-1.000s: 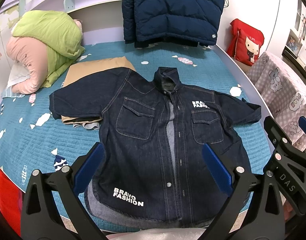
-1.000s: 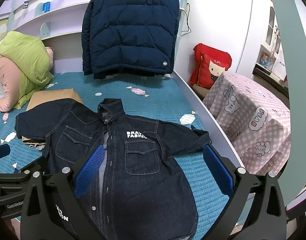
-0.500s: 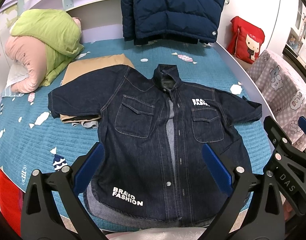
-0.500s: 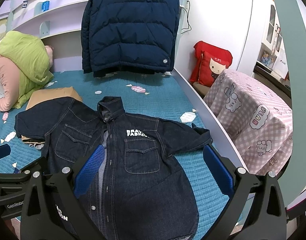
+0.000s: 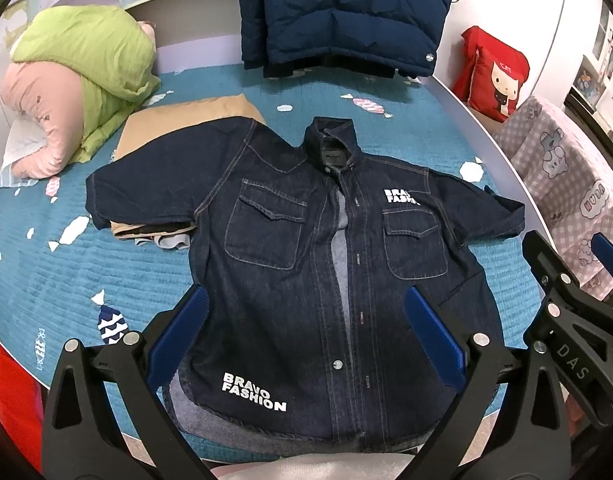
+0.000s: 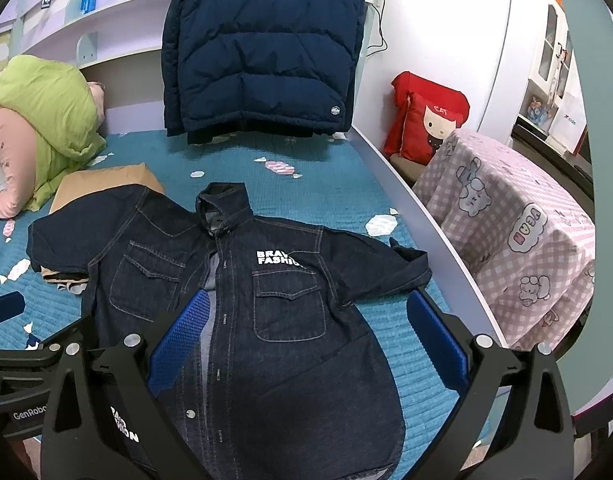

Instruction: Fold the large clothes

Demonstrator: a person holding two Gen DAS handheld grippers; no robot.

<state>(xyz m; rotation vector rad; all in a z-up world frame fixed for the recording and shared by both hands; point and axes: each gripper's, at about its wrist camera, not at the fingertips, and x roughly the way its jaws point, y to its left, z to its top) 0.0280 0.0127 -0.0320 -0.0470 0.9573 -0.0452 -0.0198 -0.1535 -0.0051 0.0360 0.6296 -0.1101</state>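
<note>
A dark denim shirt with white "BRAVO FASHION" print lies spread flat, front up, on the teal bed cover, collar toward the far wall and both short sleeves stretched out. My left gripper hovers open above its lower hem with nothing between the blue pads. My right gripper hangs open over the shirt's right half, also empty. The right gripper's black frame shows at the left wrist view's right edge. The shirt's left sleeve rests on a folded tan garment.
A green and pink duvet bundle lies at the far left. A navy puffer jacket hangs on the back wall. Beside the bed's right edge stand a red cushion and a pink checked table cover.
Both grippers have drifted slightly, so the shirt sits a little lower and nearer in each view. The shirt itself has not moved and both grippers stay open.
</note>
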